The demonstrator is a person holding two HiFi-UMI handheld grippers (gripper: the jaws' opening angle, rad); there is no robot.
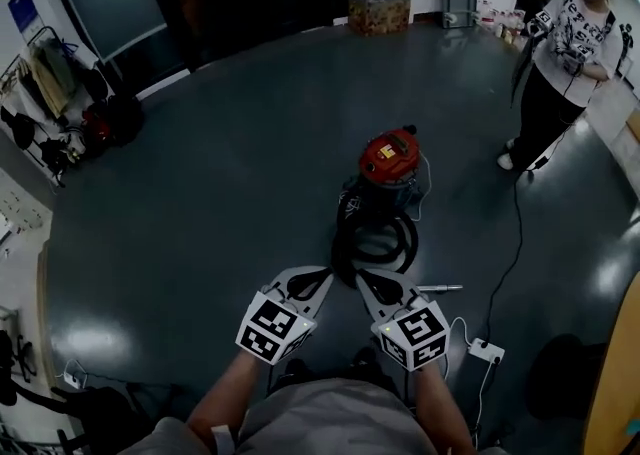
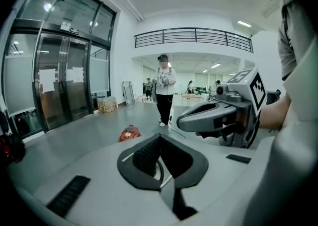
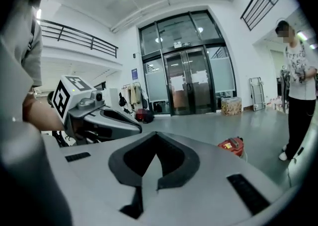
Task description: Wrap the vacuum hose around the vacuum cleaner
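status of the wrap, read from the floor side: the vacuum cleaner (image 1: 390, 156), a red-topped canister, stands upright on the dark floor (image 1: 200, 193) in mid-room; the black vacuum hose (image 1: 378, 243) lies in loops at the canister's near side, touching or just beside its base; whether any turn passes fully round the body cannot be told from here, since the far side is hidden; the metal tube end (image 1: 440, 288) projects level to the right of the loops, lying loose on the floor rather than tucked in.

tool state: the left gripper (image 1: 318, 278) and the right gripper (image 1: 365, 281) are held side by side, near the operator's body, above the near edge of the loops; each gripper's own view shows its jaws closed together with nothing between them; neither touches the hose.

judgement: the hose is gathered close to the machine, but the grippers are clear of it; the wrap is either largely complete or awaiting a final tidy; the remaining item appears to be the loose tube end.

bystander: a person (image 1: 570, 53) stands well apart at the right; a power strip (image 1: 487, 350) lies near the operator's right.
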